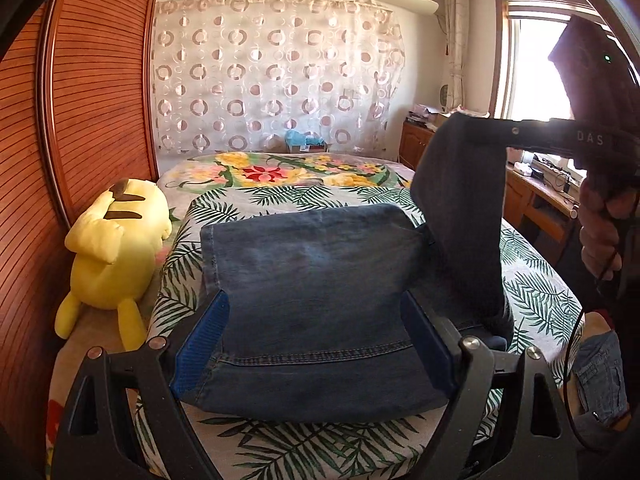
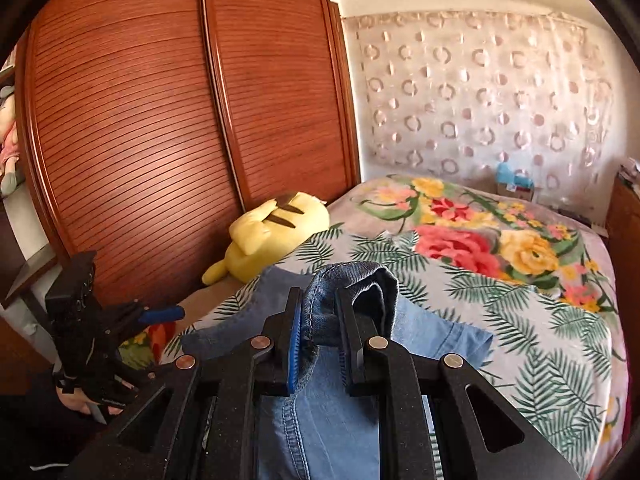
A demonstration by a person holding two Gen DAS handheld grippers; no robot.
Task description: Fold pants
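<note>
Blue denim pants lie partly folded on the bed. In the left wrist view my left gripper is wide open, its blue-padded fingers on either side of the folded denim near the hem. My right gripper is shut on a bunched edge of the pants and holds it lifted above the bed. That lifted part hangs as a dark strip from the right gripper in the left wrist view. The left gripper shows at the left of the right wrist view.
The bed has a leaf-print sheet and a floral blanket farther back. A yellow plush toy lies at the bed's left edge by wooden wardrobe doors. A wooden desk and a window stand on the right.
</note>
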